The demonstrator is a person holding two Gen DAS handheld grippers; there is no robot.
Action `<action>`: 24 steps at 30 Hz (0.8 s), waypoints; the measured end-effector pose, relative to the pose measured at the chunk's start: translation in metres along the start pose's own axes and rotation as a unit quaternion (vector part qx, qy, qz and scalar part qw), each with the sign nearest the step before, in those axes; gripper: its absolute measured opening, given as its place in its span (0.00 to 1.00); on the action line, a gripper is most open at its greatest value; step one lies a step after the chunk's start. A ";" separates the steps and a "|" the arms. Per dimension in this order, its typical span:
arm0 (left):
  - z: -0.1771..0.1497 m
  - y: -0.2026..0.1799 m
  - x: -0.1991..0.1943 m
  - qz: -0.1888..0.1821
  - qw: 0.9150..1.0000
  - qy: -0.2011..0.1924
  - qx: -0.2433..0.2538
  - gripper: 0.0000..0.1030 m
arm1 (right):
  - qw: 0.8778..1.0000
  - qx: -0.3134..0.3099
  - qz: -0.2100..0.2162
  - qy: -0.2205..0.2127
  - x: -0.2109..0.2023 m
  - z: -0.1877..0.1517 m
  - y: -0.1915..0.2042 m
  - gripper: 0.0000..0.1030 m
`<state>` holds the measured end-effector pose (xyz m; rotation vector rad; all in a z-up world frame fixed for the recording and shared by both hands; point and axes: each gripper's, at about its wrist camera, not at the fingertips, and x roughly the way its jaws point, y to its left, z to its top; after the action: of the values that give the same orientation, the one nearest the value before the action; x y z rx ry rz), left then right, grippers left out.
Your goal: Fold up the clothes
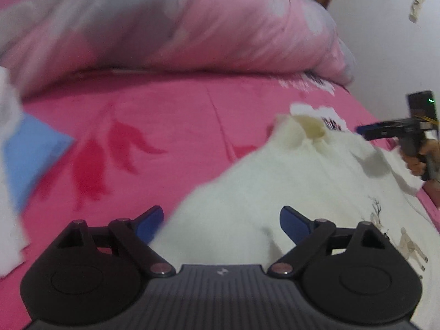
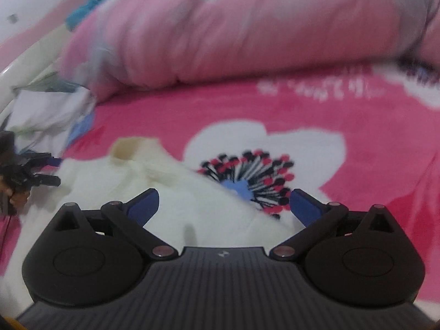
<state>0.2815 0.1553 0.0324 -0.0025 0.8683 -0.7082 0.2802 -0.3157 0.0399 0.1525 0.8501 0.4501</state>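
Ahead of you a bulky pink-and-grey quilt [image 1: 170, 24] is heaped across the far side of the bed, soft and rumpled. Your pink bedsheet [image 1: 170, 126] is printed with red leaves and, under your right hand, a big white flower [image 2: 264, 154] with a blue centre. At your far left lies a blue-and-white cloth [image 1: 24, 154], blurred, so it may be another garment. A white wall [image 1: 385, 41] closes off the right.

The cream sweater [image 1: 275, 192] lies spread on the sheet, fuzzy-looking, its ribbed collar [image 1: 308, 126] pointing toward the quilt and small deer printed near its right edge.

Your left gripper [image 1: 221, 220] hangs over the sweater's left part, its blue-padded jaws spread wide with nothing pinched. Your right gripper [image 2: 224, 205] is likewise wide apart and empty, over the sweater's right edge where it meets the flower.
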 end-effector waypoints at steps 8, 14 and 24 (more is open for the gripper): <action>-0.003 -0.015 0.005 -0.033 0.997 0.028 0.065 0.21 | 0.994 -0.093 -0.012 0.058 0.028 -0.009 0.025 0.88; -0.021 -0.064 -0.012 0.084 0.982 -0.022 0.170 0.13 | 0.975 -0.197 -0.088 0.052 0.009 -0.021 0.073 0.15; -0.009 -0.094 -0.030 0.221 0.948 -0.096 0.209 0.13 | 0.897 -0.354 -0.264 -0.024 0.001 -0.032 0.131 0.13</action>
<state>0.2088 0.1019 0.0736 0.4836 0.4914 -0.4459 0.2143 -0.1997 0.0587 -0.7264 0.5988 0.2157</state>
